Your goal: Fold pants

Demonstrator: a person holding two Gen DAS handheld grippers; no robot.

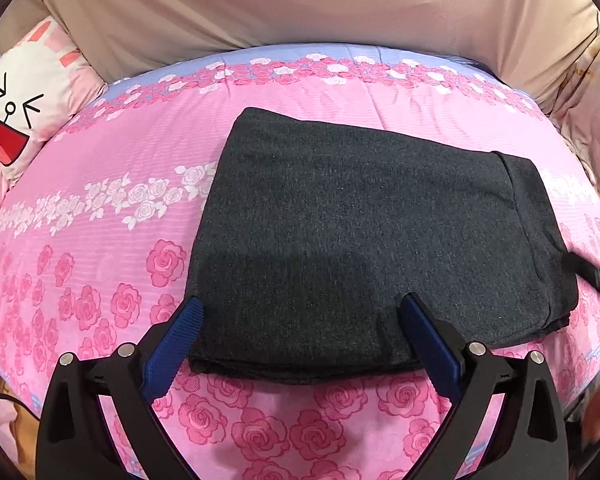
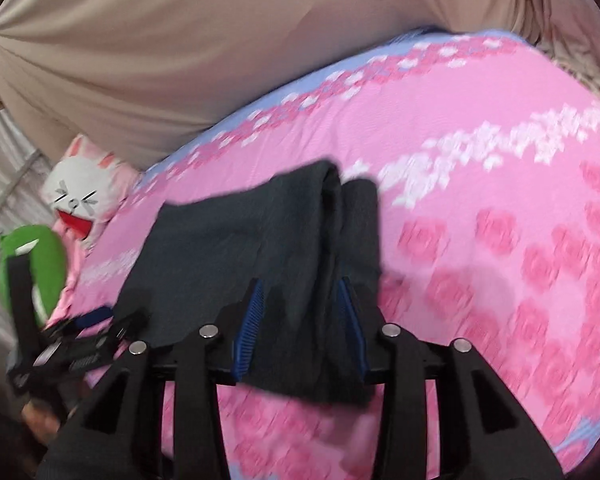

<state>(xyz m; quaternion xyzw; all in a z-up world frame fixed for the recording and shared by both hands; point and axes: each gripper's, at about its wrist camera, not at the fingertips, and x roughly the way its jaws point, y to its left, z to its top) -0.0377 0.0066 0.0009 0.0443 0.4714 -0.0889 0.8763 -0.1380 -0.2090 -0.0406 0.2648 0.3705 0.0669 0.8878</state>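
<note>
The dark grey pants [image 1: 360, 232] lie folded into a flat rectangle on the pink rose bedsheet [image 1: 100, 200]. My left gripper [image 1: 300, 308] is open, its blue-padded fingers [image 1: 188, 320] straddling the near edge of the folded pants, holding nothing. In the blurred right wrist view the pants [image 2: 240, 248] show from their right end. My right gripper [image 2: 300, 292] is open, its fingers [image 2: 252, 308] on either side of the near layers of cloth. The left gripper also shows at the left of the right wrist view [image 2: 80, 340].
A white and pink rabbit cushion [image 1: 28, 96] lies at the bed's far left, also in the right wrist view [image 2: 84, 196]. A green cushion [image 2: 36, 256] sits beside it. A beige curtain [image 1: 300, 0] hangs behind the bed. The sheet spreads around the pants.
</note>
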